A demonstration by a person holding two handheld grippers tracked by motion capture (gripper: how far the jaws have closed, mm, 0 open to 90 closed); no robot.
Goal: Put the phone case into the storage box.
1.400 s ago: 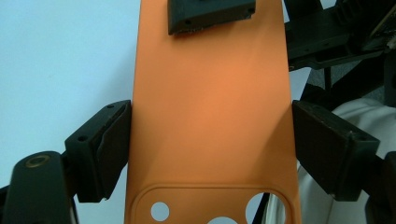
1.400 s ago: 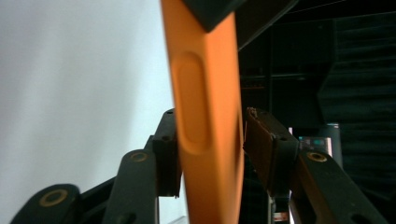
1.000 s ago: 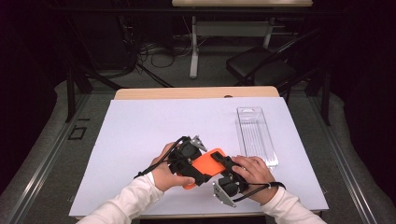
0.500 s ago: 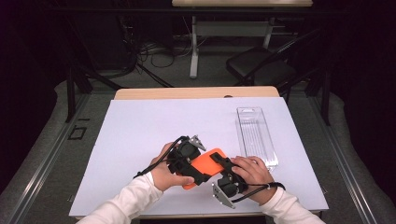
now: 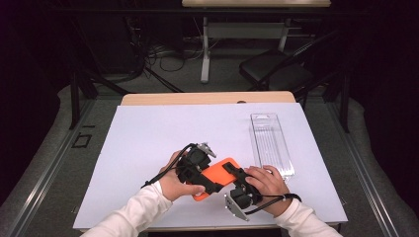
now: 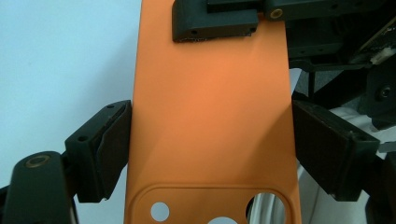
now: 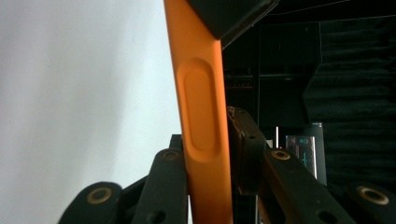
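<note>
An orange phone case (image 5: pixel 217 175) is held a little above the white table cover between both hands. My left gripper (image 5: pixel 210 175) grips it across its width: in the left gripper view both pads (image 6: pixel 114 140) press on the long edges of the case (image 6: pixel 210 116), near the camera cut-out. My right gripper (image 5: pixel 236 174) comes in from the right. Its jaws have just been closing on the case's thin side edge (image 7: pixel 203 116), and the right gripper (image 7: pixel 210 154) now pinches the case front and back. One of its fingers (image 6: pixel 215 21) lies on the case's face.
A clear plastic tray (image 5: pixel 271 143) lies lengthwise at the right of the white sheet (image 5: pixel 148 133), just beyond the right hand. A dark chair (image 5: pixel 276 74) and a desk frame stand past the table's far edge.
</note>
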